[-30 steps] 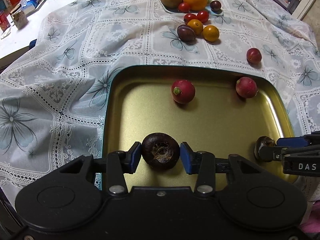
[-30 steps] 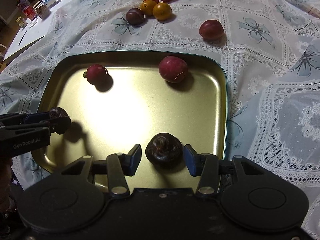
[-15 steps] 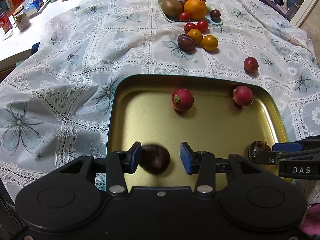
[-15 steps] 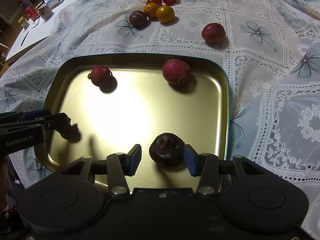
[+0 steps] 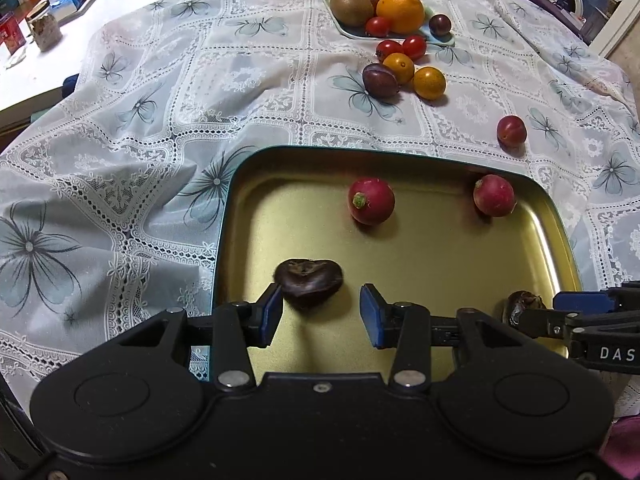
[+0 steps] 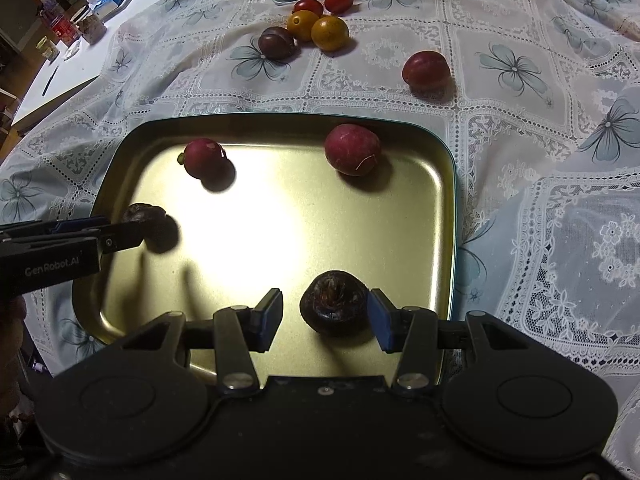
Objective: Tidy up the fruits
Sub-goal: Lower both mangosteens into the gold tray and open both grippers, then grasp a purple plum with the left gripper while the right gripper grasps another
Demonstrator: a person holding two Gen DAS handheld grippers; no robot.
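Two dark brown, wrinkled round fruits are seen lying on the floor of a shallow gold-coloured metal tray (image 5: 556, 248) set on a white lace tablecloth with grey-blue flower prints (image 5: 120, 152). The left gripper (image 5: 320, 308) is held with its blue-padded jaws parted; the left dark fruit (image 5: 309, 282) lies just ahead of them, close to the left pad, and is not clamped. The right gripper (image 6: 325, 313) is likewise held partly open, with the right dark fruit (image 6: 334, 306) resting between its pads, nearer the right one, and a clear gap on the other side. Nothing is gripped by either tool.

Two red radish-like round fruits (image 5: 371, 201) are seen further up the tray. Loose on the cloth beyond are a red plum (image 5: 511, 131), a dark purple plum (image 5: 380, 80), small orange citrus fruits (image 5: 429, 83) and cherry tomatoes, with a pale plate of mixed fruit (image 5: 400, 36) behind.

The smooth tray floor is judged the main risk: either dark fruit could be rolled or nudged if a pad is dragged away carelessly. Fruits left loose on the cloth could be sent rolling toward the draped edge if knocked during the next reach.
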